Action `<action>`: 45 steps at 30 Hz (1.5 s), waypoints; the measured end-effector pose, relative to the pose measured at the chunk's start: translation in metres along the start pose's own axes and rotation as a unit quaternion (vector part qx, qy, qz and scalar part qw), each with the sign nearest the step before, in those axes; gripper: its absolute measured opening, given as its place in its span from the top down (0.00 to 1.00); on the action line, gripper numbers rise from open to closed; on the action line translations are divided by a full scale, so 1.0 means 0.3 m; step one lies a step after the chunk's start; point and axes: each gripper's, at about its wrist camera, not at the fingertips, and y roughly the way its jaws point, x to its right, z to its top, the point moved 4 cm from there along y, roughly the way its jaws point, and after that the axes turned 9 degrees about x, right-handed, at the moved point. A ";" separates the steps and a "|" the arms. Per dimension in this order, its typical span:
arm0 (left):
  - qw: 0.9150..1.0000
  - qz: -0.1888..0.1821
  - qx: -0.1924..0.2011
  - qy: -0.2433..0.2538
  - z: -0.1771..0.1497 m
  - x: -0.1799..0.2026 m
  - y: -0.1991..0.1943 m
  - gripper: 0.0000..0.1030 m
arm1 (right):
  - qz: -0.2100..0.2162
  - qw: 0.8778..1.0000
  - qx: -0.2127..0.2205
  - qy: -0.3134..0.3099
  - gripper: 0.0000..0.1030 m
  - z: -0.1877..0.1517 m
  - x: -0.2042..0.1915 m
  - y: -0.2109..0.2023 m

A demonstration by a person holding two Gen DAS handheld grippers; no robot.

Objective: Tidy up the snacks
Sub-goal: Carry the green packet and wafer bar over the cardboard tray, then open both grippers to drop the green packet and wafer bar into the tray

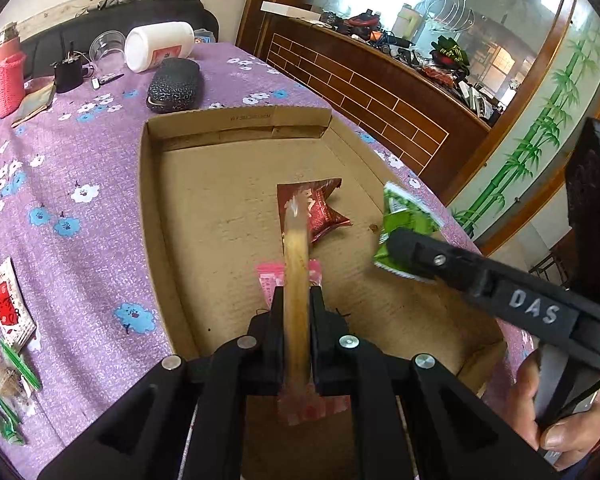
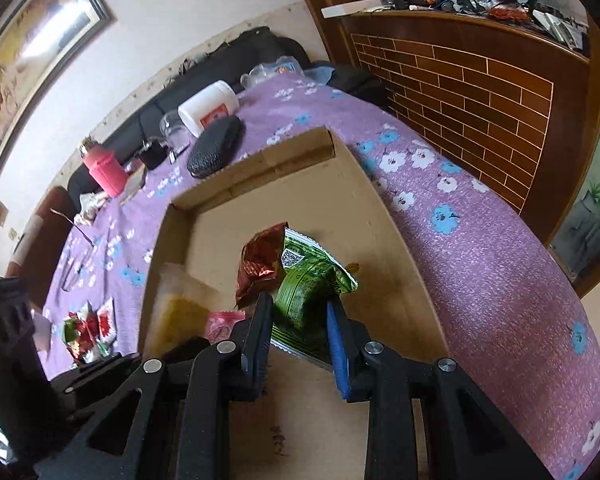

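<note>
The left gripper [image 1: 297, 304] had its fingers [image 1: 277, 312] clamped narrow on a long, yellowish snack stick [image 1: 296, 272] in a clear wrapper, holding it lengthwise along the lower centre of the left wrist frame, above the floor of the cardboard tray [image 1: 236, 128]. The right gripper [image 2: 300, 320] had its fingers [image 2: 338, 344] closed on a green snack packet [image 2: 306, 284], pinched at its lower half so that the upper end stood free; in the left wrist view that same packet [image 1: 404, 216] hung at the right, over the tray's right side. Both snacks seemed to be carried above the tray for dropping in.

Beneath them, on the tray floor, lay a red foil packet [image 1: 320, 212] at centre frame and a pink wrapped sweet [image 1: 268, 280] just behind the stick; whether the stick touched the sweet could not be told. Outward, at the lower left of the frame, unsorted snack packets [image 1: 8, 312] waited on the purple flowered bench [image 1: 80, 168]. Near the upper left stood a white jar [image 1: 160, 44] on its side and a dark case [image 1: 174, 84].
</note>
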 end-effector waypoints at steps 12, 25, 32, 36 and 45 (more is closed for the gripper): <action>1.000 0.000 0.014 0.015 0.007 0.015 -0.027 0.89 | 0.006 1.000 -0.016 0.007 0.60 -0.010 -0.001 0.023; 0.998 0.015 0.053 0.026 0.040 0.021 -0.125 0.70 | 0.032 0.999 0.010 0.024 0.58 -0.018 -0.028 -0.089; 0.997 0.017 0.064 0.028 0.038 0.015 -0.208 0.70 | 0.057 0.998 0.020 0.008 0.57 -0.046 -0.114 -0.146; 0.997 0.025 0.072 0.026 0.026 -0.005 -0.260 0.68 | 0.067 0.997 0.021 -0.004 0.56 -0.071 -0.169 -0.166; 0.995 0.051 0.083 0.000 -0.038 -0.145 -0.382 0.64 | 0.085 0.996 0.014 -0.040 0.53 -0.139 -0.293 -0.180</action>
